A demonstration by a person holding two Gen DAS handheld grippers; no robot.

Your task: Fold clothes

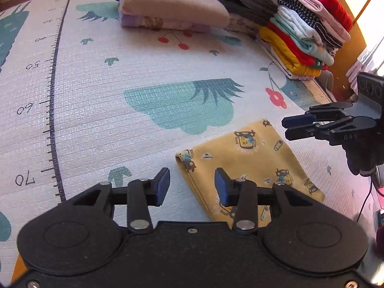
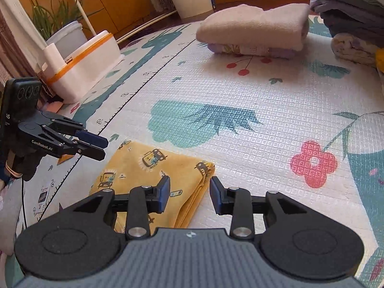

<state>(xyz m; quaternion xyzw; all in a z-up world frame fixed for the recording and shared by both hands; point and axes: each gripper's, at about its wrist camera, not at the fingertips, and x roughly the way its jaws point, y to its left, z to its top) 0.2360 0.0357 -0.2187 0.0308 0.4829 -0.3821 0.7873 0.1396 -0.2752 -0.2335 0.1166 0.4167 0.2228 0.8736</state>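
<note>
Yellow cloth [image 1: 249, 168] folded flat on mat [image 1: 100, 91], stacked edges squared. Left gripper [image 1: 192, 187] and right gripper [image 2: 189, 195] poised over opposite edges, jaws apart, empty. Folded piles [image 1: 304, 28] parked behind, likely for working room.

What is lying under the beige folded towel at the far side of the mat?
Under the beige towel a lilac, flower-printed folded piece shows along the front edge, resting on the play mat. How far back it reaches is covered.
</note>
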